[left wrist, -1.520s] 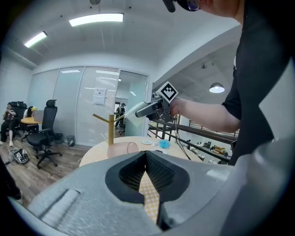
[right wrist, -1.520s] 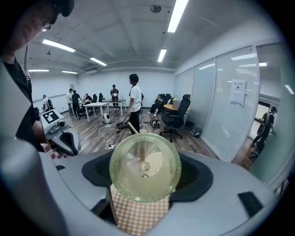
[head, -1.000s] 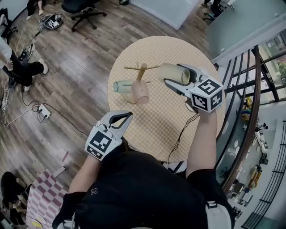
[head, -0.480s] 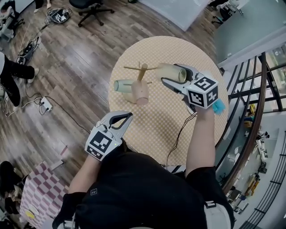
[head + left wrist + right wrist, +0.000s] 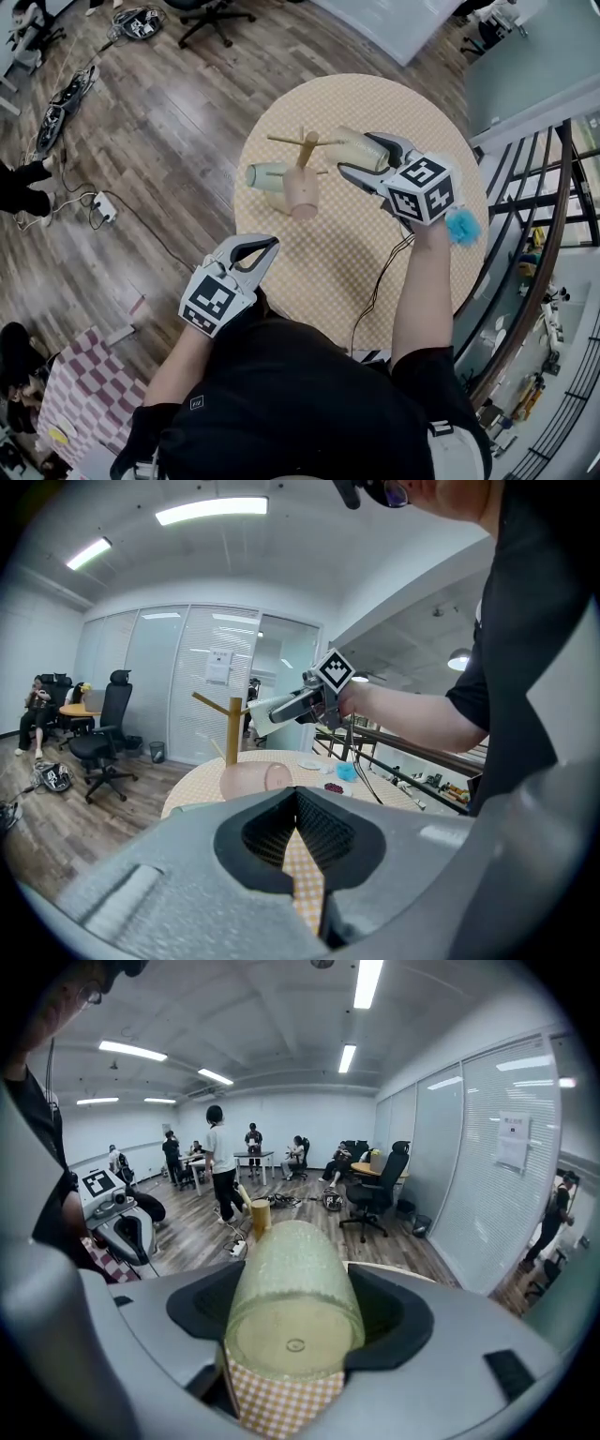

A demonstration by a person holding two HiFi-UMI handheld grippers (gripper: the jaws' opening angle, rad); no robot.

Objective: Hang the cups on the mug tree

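The right claw (image 5: 363,158) grips a pale green translucent plastic cup (image 5: 343,145), held sideways just beside the wooden mug tree (image 5: 306,152) on the round tan checked counter (image 5: 349,274). The left claw (image 5: 263,250) is closed and empty near the counter's edge.

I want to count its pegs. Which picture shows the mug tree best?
The head view: the mug tree is seen whole from above, pegs spread out. The left gripper view shows its post and pegs side-on; the right gripper view shows only its top behind the held cup.
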